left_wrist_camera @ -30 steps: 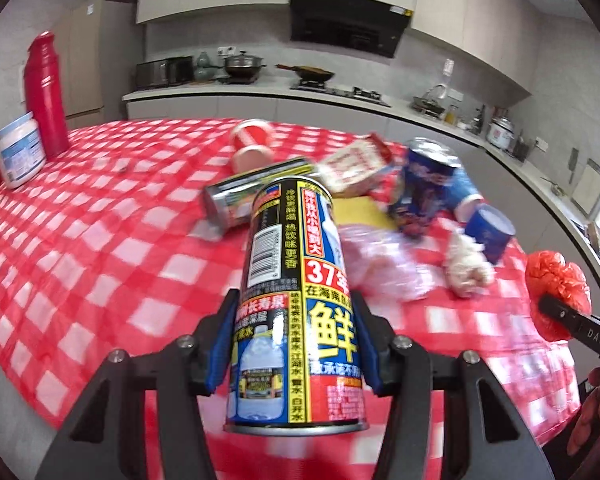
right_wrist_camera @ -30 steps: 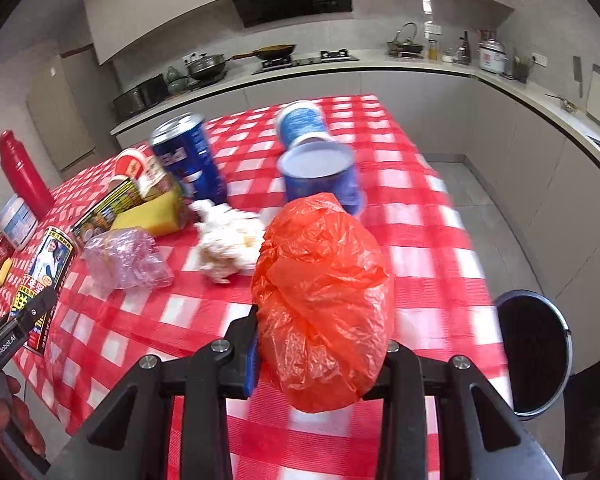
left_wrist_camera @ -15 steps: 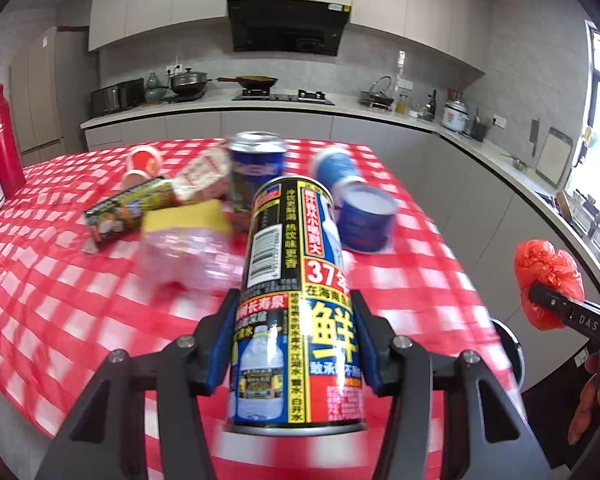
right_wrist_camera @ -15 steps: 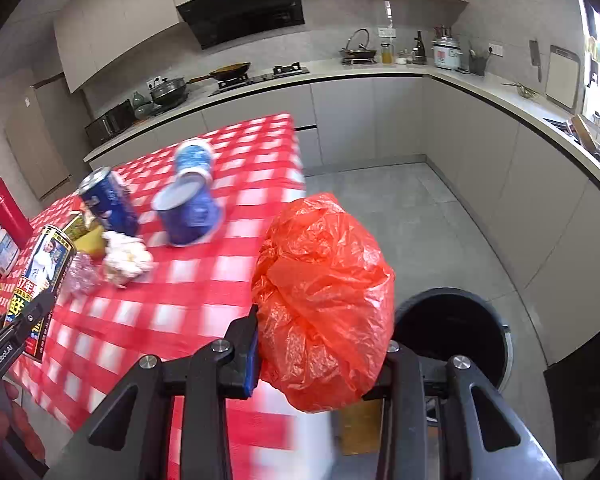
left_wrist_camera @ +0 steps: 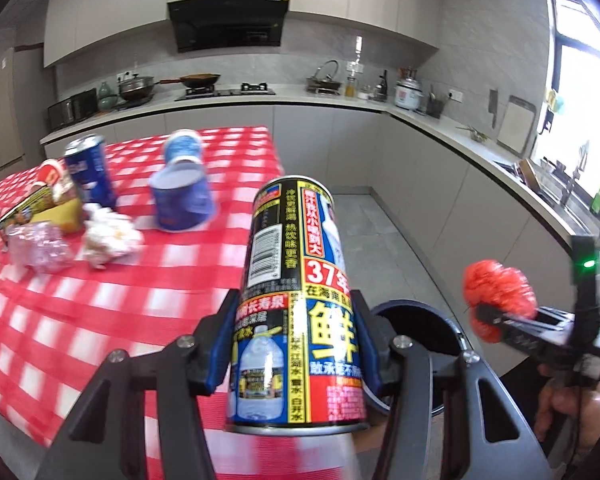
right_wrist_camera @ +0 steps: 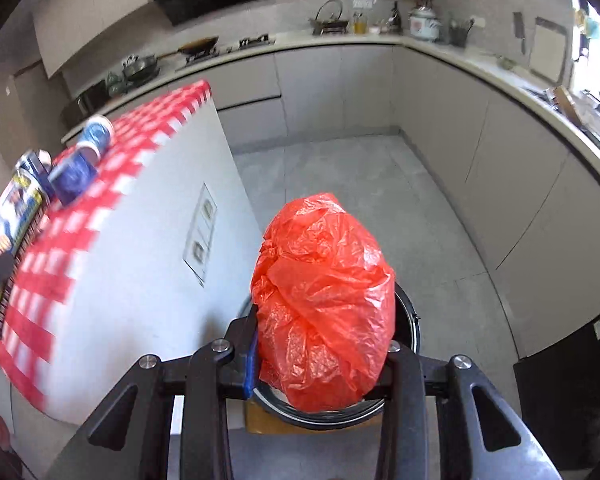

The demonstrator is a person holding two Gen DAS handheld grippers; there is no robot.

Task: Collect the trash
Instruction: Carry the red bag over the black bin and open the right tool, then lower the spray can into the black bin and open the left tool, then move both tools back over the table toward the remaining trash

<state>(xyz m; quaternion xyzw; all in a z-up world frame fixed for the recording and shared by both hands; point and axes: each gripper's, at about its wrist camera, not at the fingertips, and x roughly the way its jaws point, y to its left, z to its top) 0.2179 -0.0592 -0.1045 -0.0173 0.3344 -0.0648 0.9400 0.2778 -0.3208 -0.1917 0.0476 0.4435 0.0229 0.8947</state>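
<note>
Kitchen, red-checked bench | step: carrying trash to bin on the floor | right hand-held gripper clenched on crumpled orange bag, directly over bin | left hand-held gripper grasping upright printed can, bin at its 3 o'clock | next, likely: release bag, then swing can over.

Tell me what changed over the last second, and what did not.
Both grippers swung off the table toward the black bin. The right gripper now holds the orange bag over the bin's opening; the left gripper brought the can near the table's edge. Both grips unchanged; remaining trash stays on the table.
</note>
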